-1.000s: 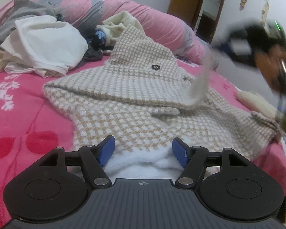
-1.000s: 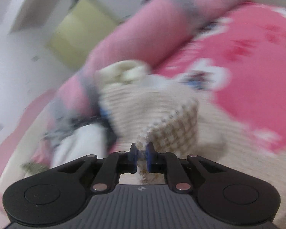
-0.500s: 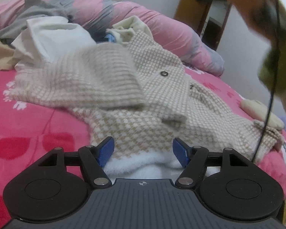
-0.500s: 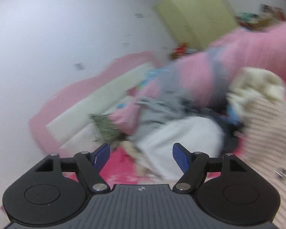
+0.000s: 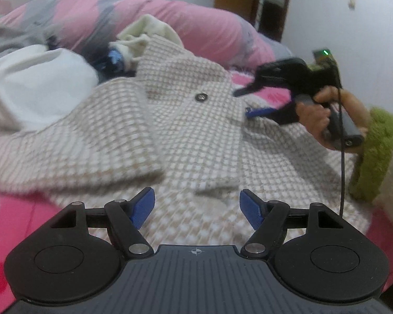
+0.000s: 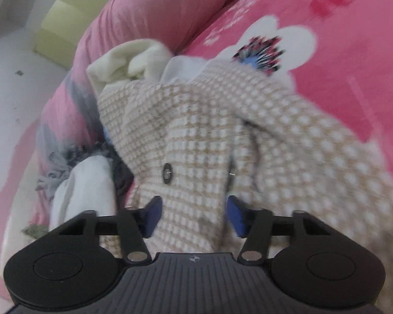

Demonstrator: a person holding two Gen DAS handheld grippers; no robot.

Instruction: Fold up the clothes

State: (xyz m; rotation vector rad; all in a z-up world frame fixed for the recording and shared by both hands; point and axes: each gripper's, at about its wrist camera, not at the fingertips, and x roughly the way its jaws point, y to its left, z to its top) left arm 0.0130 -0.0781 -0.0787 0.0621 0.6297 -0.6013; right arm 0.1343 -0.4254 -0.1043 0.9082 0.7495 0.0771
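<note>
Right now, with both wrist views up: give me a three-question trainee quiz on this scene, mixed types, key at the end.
1. True or false: the left tongs are shut on the checked jacket.
2. Multiple choice: the right tongs are lined up on which part of the jacket?
A. a cuff hanging off the bed
B. a front flap near the dark button
C. a zip
3. Fill in: the hand holding the right tongs wears a fuzzy ____ cuff.

Key
1. False: the blue pads stand apart with nothing pinched.
2. B; the pads sit either side of the flap, pressing not clearly shown.
3. Green.
</note>
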